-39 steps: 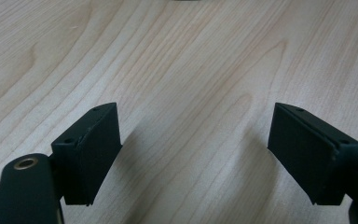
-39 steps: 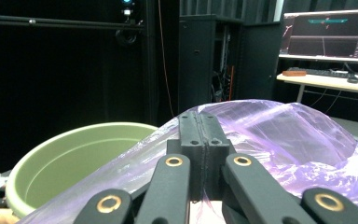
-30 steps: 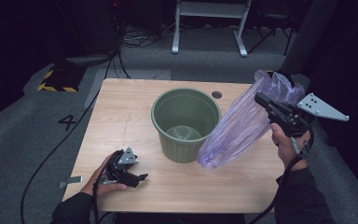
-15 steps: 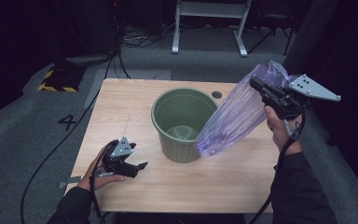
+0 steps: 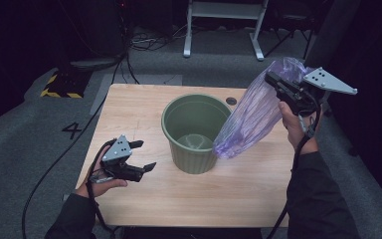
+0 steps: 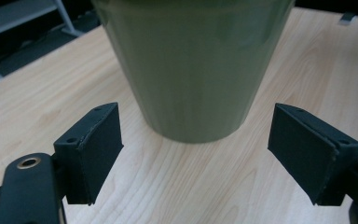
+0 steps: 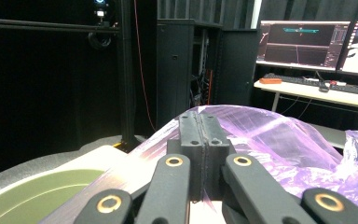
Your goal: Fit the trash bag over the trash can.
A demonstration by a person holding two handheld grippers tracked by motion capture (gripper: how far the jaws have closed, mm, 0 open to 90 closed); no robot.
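My right gripper [image 5: 273,79] jaws clamped on purple bag [image 5: 248,119], lifted higher beside green bin [image 5: 194,132]; left gripper [image 5: 142,155] risen, jaws wide, empty; lining comes next.

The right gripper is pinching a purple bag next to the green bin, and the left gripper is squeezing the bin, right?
Not quite. The left gripper is open and not touching the bin, as the left gripper view shows. The right gripper does pinch the purple bag beside the bin.
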